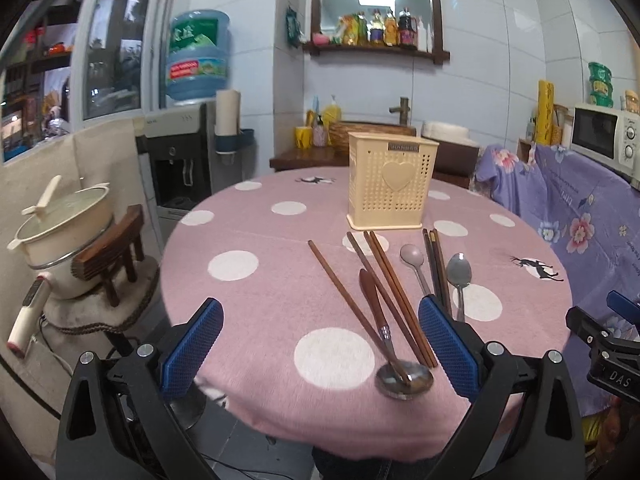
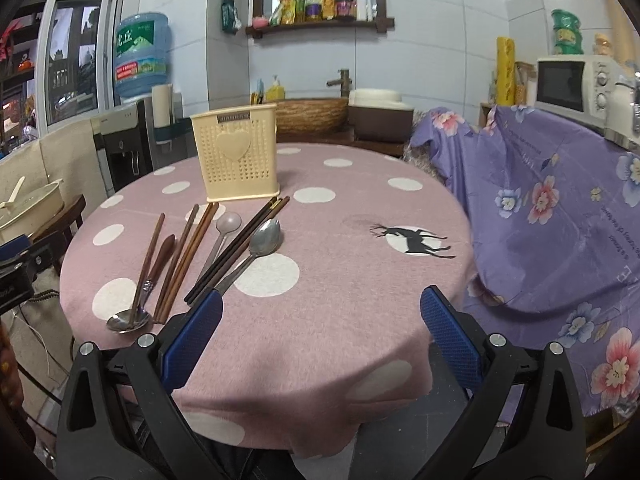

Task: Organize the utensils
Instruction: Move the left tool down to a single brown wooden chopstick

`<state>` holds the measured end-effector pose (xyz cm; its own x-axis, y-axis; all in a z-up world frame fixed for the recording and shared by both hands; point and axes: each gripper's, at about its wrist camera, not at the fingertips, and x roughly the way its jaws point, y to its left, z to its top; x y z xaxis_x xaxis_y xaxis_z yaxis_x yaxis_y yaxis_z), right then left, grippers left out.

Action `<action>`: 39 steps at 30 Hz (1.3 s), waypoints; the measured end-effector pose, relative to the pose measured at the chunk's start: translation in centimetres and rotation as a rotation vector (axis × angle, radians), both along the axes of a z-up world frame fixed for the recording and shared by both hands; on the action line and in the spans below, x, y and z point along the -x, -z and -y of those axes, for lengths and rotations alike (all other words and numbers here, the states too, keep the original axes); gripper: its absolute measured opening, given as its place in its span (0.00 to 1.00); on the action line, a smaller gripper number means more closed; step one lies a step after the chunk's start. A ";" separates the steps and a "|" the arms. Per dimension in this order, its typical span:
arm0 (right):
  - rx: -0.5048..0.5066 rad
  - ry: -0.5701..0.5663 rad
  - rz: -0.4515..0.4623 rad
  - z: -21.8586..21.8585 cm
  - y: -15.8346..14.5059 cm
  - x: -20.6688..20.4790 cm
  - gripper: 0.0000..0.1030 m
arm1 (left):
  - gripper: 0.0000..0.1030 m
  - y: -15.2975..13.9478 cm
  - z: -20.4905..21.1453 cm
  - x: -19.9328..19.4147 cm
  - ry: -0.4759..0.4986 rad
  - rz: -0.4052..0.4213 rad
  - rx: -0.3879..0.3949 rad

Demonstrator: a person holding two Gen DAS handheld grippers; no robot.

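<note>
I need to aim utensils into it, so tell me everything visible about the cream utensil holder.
The cream utensil holder is a rectangular plastic-looking caddy with perforated walls, a raised heart on its front, a small dark label near the rim and a flared base. It stands upright on the pink polka-dot tablecloth, just behind the chopsticks and spoons. Nothing shows above its rim; its inside is hidden.

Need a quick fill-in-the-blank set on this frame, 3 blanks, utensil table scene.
1. The cream perforated plastic utensil holder bears a raised ____ shape on its front.
2. The wooden-handled steel ladle lies with its bowl toward the table's ____ edge.
3. The left gripper and the right gripper both have jaws standing ____, holding nothing.

Missing words: heart; near; open
</note>
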<state>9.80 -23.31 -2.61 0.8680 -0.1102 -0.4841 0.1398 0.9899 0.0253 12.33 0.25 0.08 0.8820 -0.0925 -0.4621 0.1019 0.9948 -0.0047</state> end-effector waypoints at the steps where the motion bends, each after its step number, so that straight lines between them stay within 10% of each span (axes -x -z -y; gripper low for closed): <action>1: -0.002 -0.006 -0.016 0.1 0.1 -1.0 0.95 | 0.90 0.1 0.1 -0.7 0.003 -0.009 -0.007; 19: -0.059 -0.047 -0.171 -1.5 0.7 -14.1 0.93 | 0.65 2.2 -0.9 -13.3 0.018 -0.231 0.016; 39: 0.004 -0.108 -0.185 -2.7 0.2 -17.5 0.91 | 0.26 4.8 1.2 -19.5 0.035 -0.467 0.021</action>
